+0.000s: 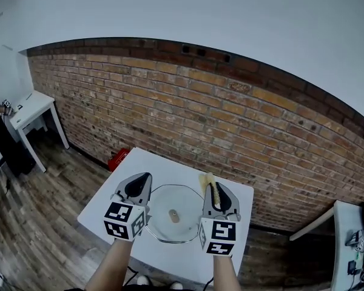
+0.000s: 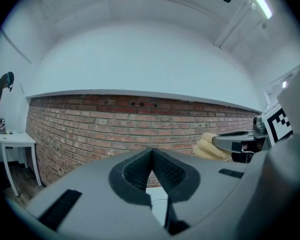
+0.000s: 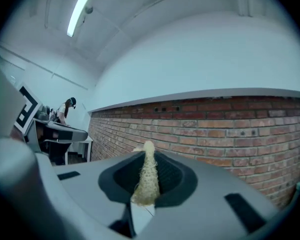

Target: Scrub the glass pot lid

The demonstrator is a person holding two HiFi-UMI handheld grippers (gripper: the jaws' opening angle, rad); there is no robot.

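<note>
Head view, near to far: L gripper (image 1: 144, 180) jaws squeezed together w/ nothing in them, R gripper (image 1: 215, 188) clamped on a yellow fibrous scrubber (image 3: 147, 176). Glass pot lid (image 1: 170, 200) lies flat on the white table (image 1: 151, 162) below, btwn the two. Brick wall (image 1: 230, 126) behind

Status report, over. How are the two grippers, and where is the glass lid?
Left gripper shut, empty. Right gripper shut on yellow scrubber. Glass lid flat on white table, between grippers in head view, untouched. Nothing blocking it.
</note>
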